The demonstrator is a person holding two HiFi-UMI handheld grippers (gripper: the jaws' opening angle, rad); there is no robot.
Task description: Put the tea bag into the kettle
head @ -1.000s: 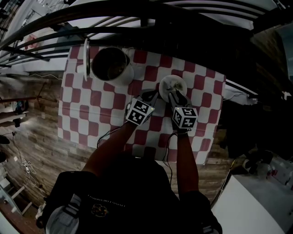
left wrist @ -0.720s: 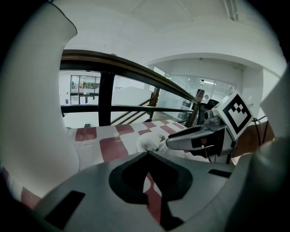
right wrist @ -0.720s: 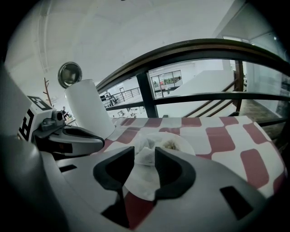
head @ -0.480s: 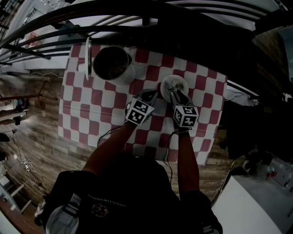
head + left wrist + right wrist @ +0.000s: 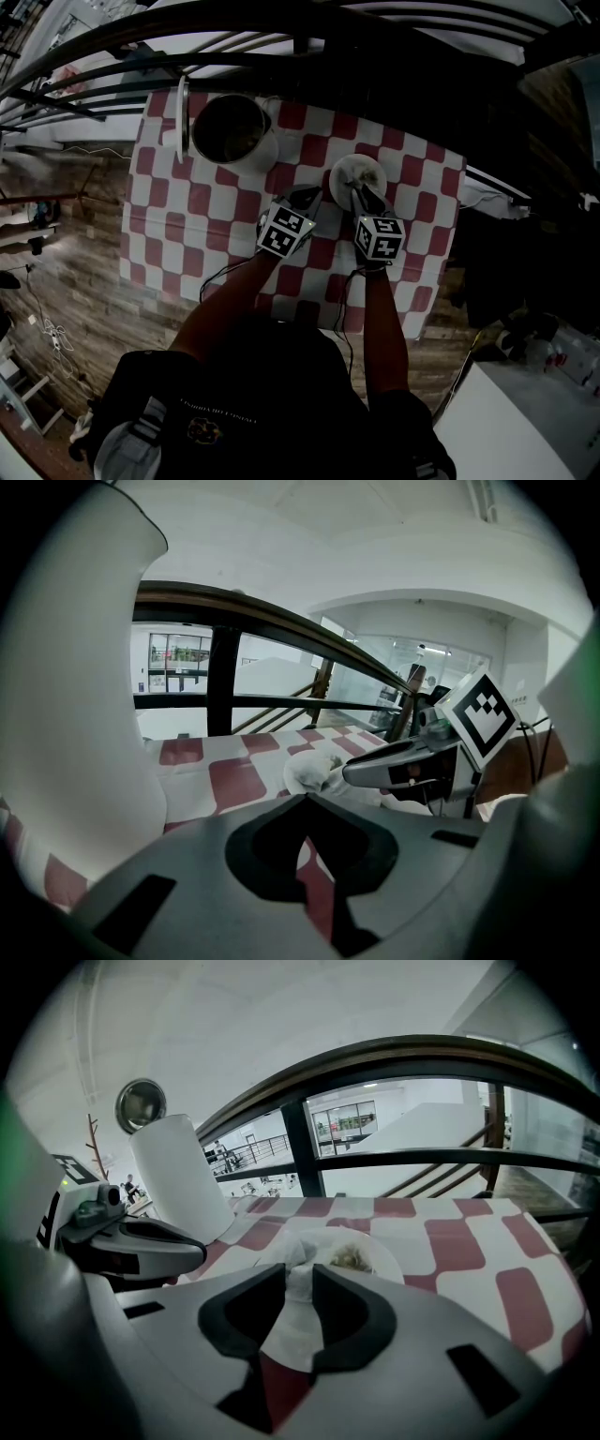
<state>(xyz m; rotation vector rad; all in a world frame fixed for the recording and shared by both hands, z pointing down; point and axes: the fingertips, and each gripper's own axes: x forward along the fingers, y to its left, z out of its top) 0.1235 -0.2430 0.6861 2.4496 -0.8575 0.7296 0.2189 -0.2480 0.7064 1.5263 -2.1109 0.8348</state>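
red-and-white checked cloth (image 5: 187,216): saucer (image 5: 384,1265) at 2 o'clock, open kettle (image 5: 230,131) at 10. the step is the pick-up. the right gripper (image 5: 299,1271) has just been closing and pinches the tea bag (image 5: 299,1254) on the saucer. the left gripper (image 5: 306,795) is closed and empty. next, lift clear, carry toward 10 o'clock, and release over the kettle's mouth.

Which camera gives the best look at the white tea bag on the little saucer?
The right gripper view: the white tea bag sits close-up between the right gripper's jaws, which have just been closing on it. The head view shows only the small white saucer, the left gripper view just a distant glimpse.
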